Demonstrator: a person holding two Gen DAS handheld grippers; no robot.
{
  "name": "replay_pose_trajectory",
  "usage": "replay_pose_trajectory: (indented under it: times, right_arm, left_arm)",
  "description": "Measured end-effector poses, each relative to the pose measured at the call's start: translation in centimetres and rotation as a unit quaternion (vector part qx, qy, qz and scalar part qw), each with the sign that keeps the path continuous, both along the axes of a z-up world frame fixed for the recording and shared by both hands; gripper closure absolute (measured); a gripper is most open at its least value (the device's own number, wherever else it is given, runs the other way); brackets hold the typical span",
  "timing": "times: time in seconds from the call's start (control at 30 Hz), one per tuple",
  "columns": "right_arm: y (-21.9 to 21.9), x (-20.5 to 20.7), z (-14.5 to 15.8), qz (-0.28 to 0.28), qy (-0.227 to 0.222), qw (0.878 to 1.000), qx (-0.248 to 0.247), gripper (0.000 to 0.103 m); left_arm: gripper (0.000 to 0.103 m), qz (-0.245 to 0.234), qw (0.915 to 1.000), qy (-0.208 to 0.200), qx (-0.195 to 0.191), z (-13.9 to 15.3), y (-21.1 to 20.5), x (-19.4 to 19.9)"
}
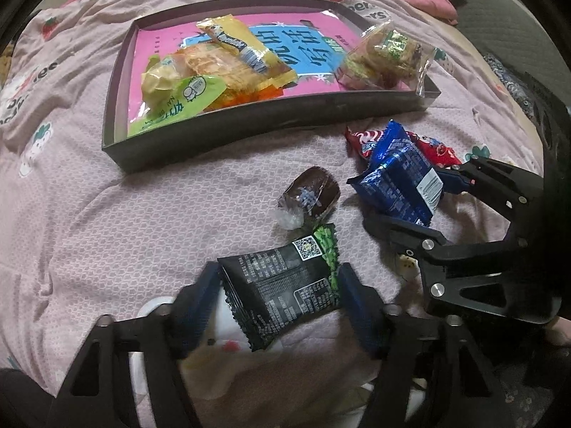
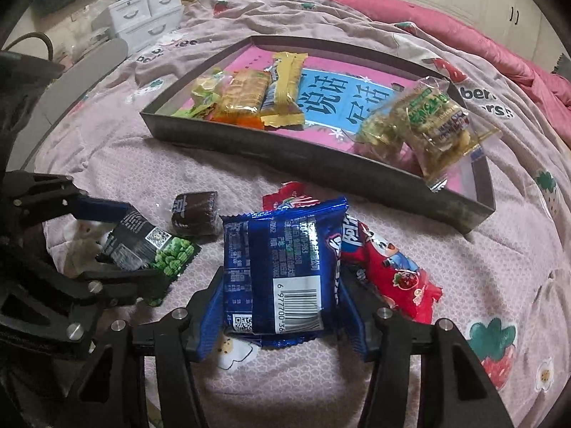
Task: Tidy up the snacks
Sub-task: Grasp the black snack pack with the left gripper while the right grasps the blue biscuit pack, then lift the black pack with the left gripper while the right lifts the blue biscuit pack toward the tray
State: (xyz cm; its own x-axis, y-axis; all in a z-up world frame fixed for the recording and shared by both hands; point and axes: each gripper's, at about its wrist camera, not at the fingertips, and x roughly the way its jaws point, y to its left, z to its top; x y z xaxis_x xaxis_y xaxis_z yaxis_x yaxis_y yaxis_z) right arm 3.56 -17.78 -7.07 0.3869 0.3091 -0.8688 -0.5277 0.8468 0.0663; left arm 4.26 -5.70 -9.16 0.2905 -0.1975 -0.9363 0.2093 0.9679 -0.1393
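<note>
Nearest the left wrist camera sat the left gripper (image 1: 280,292), its blue pads pressed against both edges of a black packet (image 1: 282,285) with green peas printed at one end, so the jaws were clamped on it at a middling width, low over the pink quilt (image 1: 107,221). Just beyond that packet a brown cake (image 1: 314,192) in clear wrap lay on the quilt, apart from both tools. To its right the right gripper (image 2: 282,306) held a blue packet (image 2: 285,267), barcode up, with a pad tight against each side; that packet overlapped a red packet (image 2: 389,267) with strawberry art, which lay flat on the quilt beside and partly under it. Farther back rested a shallow dark tray (image 1: 249,121) lined with a pink and blue printed sheet. In its left part lay a heap of snacks: a green packet (image 1: 178,103) at the near wall, an orange-wrapped biscuit pack (image 1: 221,67) beside it, and a yellow bar (image 1: 242,46) lying across them. At the tray's right corner a clear bag (image 2: 428,121) of pale green-labelled pieces leaned on the near wall, one end poking over the rim. Beyond the quilt, in the right wrist view, white drawers (image 2: 146,14) stood at the far left, and a red blanket (image 2: 464,32) was bunched at the far right.
</note>
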Motion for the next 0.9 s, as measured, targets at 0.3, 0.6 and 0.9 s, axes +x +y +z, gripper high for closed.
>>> replay_pose_trajectory:
  times: [0.3,0.6,0.9]
  right_arm:
    - [0.2,-0.7,1.5,0.019,-0.021,0.999,0.032,0.049]
    - [-0.8,-0.4,2.8,0.008,-0.034,0.997,0.068,0.049]
    - [-1.3,-0.4,3.6,0.003,-0.047,0.995,0.088,0.049]
  left_arm:
    - [0.056,-0.006,0.9998,-0.007,-0.02,1.0,0.4,-0.4]
    - [0.057,-0.002,0.9988,-0.031,-0.037,2.9,1.1,-0.9]
    - [0.057,0.029,0.9953,-0.069,-0.061,5.0,2.9,-0.8]
